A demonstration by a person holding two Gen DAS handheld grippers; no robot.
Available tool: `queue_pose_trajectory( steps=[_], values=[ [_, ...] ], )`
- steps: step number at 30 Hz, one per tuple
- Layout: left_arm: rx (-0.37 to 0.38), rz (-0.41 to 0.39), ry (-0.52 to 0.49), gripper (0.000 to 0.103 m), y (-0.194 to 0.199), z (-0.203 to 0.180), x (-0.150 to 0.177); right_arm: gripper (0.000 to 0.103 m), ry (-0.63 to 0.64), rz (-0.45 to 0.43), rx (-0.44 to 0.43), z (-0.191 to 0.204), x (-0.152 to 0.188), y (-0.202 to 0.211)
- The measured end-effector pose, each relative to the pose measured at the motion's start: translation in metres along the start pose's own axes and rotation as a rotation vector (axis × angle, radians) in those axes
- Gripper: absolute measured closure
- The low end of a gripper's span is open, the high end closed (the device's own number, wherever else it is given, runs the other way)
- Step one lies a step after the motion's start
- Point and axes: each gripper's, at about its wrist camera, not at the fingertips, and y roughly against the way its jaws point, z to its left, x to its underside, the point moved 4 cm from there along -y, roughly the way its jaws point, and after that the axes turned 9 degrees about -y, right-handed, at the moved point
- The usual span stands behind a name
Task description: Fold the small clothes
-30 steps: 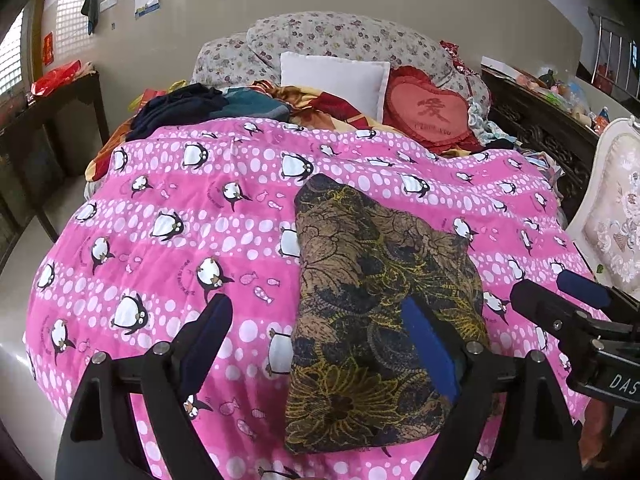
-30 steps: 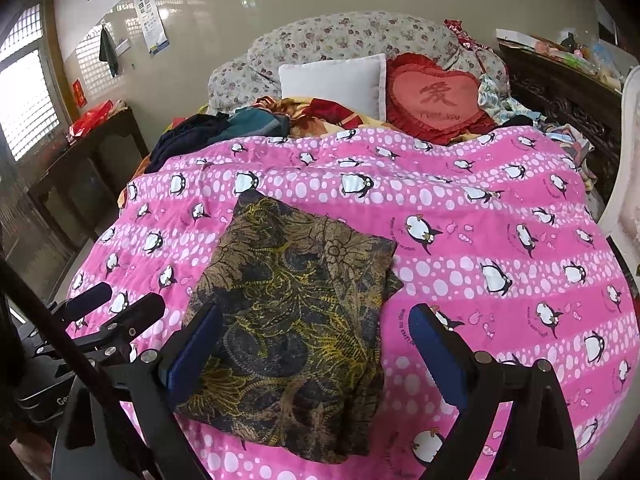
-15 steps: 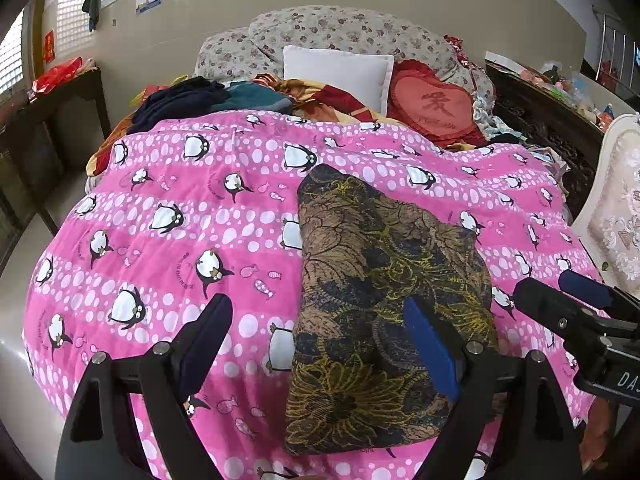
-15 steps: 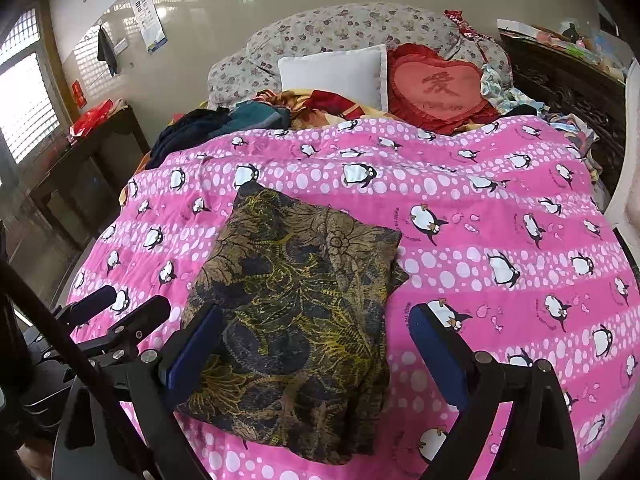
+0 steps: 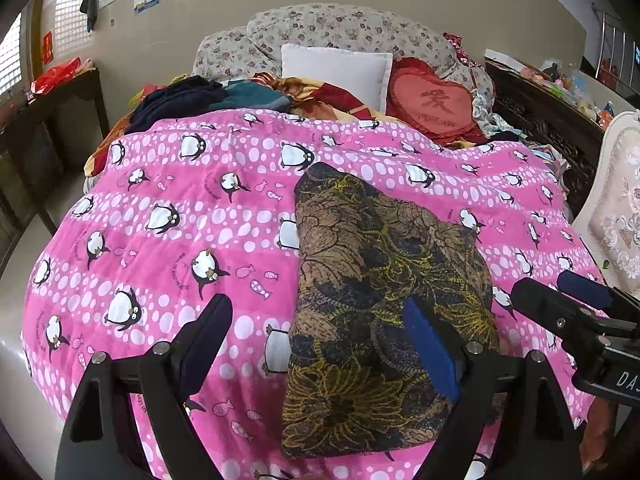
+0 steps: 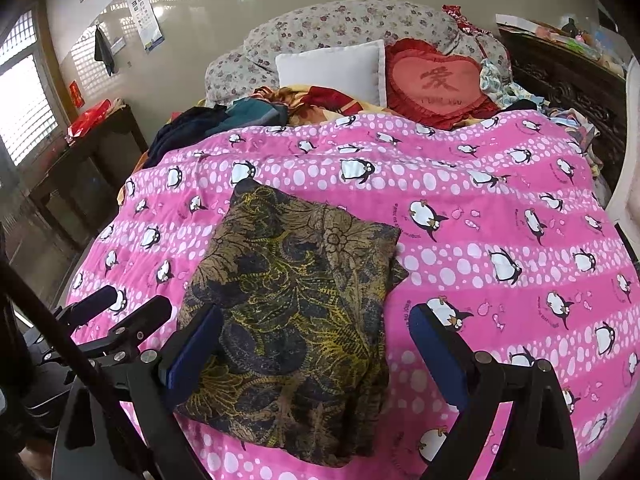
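Garment: folded dark cloth with gold and tan floral print (image 5: pixel 384 320), lying flat on the pink penguin blanket (image 5: pixel 192 216), lower centre of the left wrist frame, lower left-centre of the right wrist frame (image 6: pixel 292 320).

Left gripper: (image 5: pixel 320 344) fingers spread wide, nothing between them. The blue pad of one finger (image 5: pixel 430 350) sits over the cloth's right part; the other finger (image 5: pixel 204 340) is over bare blanket, off the cloth's left edge. Can't tell if either actually touches the fabric.

Right gripper: (image 6: pixel 316 356) also wide apart and holding nothing. One finger (image 6: pixel 192 354) overlaps the cloth's lower left corner, the other (image 6: pixel 438 354) is over the blanket just past the cloth's right edge.

Each other: the right gripper's tips poke into the right edge of the left view (image 5: pixel 560 312), and the left gripper shows at the lower left of the right view (image 6: pixel 116 320).

Background: white pillow (image 5: pixel 336 70) and red heart cushion (image 5: pixel 434 104) at the top of frame, pile of dark clothes (image 5: pixel 188 98) upper left.
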Motion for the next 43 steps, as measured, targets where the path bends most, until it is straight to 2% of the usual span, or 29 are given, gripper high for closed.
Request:
queue_pose_trajectory(
  steps=[33,43],
  values=[
    [0.0,0.011,0.0,0.016,-0.003,-0.0002,0.0023,0.006,0.015,0.019,-0.008,0.0074,0.0048,-0.0031],
    [0.009,-0.012,-0.016,0.016,-0.0043,-0.0021,-0.0006,0.006,0.014,0.029,-0.009,0.0055,0.0055,-0.007]
  ],
)
